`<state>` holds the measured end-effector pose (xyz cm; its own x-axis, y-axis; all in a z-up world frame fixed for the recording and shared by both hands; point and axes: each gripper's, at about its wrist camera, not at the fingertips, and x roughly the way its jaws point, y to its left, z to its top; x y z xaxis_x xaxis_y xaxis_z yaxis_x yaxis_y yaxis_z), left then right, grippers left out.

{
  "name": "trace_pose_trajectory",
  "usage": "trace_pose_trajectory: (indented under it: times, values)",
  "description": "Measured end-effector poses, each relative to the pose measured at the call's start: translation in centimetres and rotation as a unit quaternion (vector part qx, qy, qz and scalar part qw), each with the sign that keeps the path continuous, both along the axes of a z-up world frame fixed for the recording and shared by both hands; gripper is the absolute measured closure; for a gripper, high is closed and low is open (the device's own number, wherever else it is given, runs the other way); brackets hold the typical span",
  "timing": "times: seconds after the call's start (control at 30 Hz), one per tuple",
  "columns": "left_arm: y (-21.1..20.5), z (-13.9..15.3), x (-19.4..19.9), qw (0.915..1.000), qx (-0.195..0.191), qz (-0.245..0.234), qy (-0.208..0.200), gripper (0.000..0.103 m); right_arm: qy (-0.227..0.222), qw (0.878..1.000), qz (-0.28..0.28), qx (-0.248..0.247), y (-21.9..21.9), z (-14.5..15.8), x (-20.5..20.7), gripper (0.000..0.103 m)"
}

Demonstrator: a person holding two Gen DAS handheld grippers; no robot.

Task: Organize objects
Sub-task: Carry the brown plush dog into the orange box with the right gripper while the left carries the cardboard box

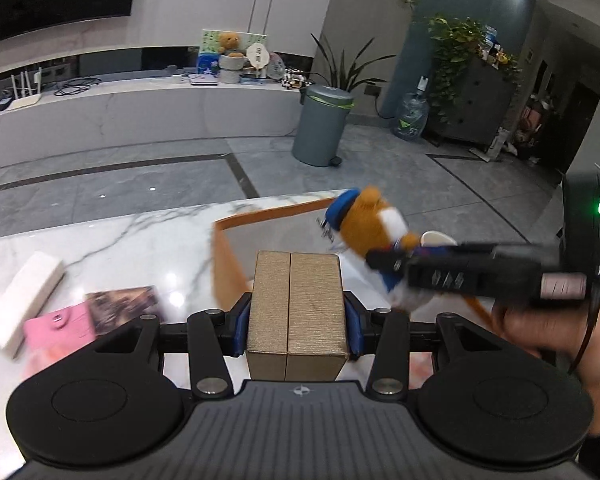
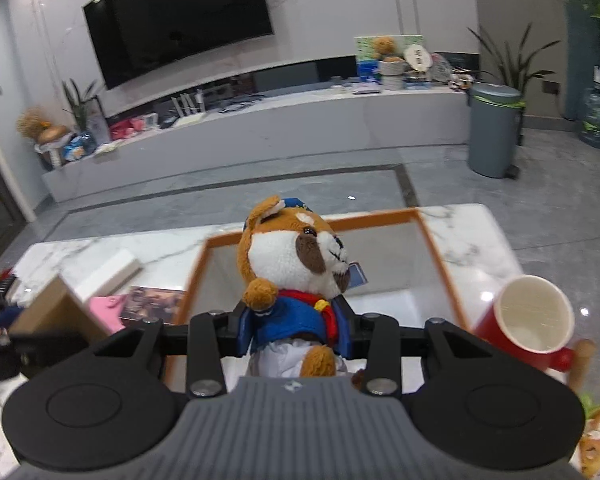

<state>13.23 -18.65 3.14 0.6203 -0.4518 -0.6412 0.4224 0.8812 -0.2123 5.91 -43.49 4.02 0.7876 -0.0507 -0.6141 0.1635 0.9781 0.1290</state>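
Note:
My left gripper (image 1: 298,322) is shut on a gold box (image 1: 298,312) and holds it above the marble table (image 1: 112,236), next to the near left of an orange-rimmed tray (image 1: 228,264). My right gripper (image 2: 296,330) is shut on a brown and white plush dog (image 2: 296,256) in a blue jacket and holds it over the same tray (image 2: 436,248). In the left wrist view the dog (image 1: 376,224) and right gripper (image 1: 396,266) hang to the right of the gold box. The box also shows in the right wrist view (image 2: 56,312).
A pink case (image 1: 56,330), a picture card (image 1: 124,304) and a white block (image 1: 24,300) lie left of the tray. A red mug (image 2: 528,324) stands right of it. A small blue card (image 2: 358,274) lies in the tray. A grey bin (image 1: 324,124) stands on the floor beyond.

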Motion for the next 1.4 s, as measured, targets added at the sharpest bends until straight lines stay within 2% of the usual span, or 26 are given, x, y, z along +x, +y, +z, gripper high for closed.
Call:
trace_pose_trajectory:
  times: [0.27,0.57,0.77,1.17,1.4]
  values:
    - [-3.6,-1.3,1.9,0.9999,0.005,-0.008,0.008,0.051,0.025,0.999,-0.024,-0.016,-1.7,-1.2,0.1,0.061]
    - [-4.8,-3.1,3.0,0.9988,0.04,-0.006,0.028,0.051,0.046,0.998,-0.024,-0.032,-1.7,-2.5,0.8,0.061]
    - [-5.7,-3.9,3.0,0.9975,0.065,-0.015,0.025,0.051,0.055,0.997,-0.025,-0.038,-1.9,-3.2,0.9,0.061]
    - [-7.4,-6.4,3.6,0.9906,0.127,-0.031,0.041,0.051,0.082,0.993,-0.035,-0.074,-1.6,-4.4,1.7,0.061]
    - [-8.7,-7.2,3.0,0.9846,0.164,-0.052,0.029,0.051,0.095,0.991,-0.031,-0.084,-1.5,-5.1,2.1,0.061]
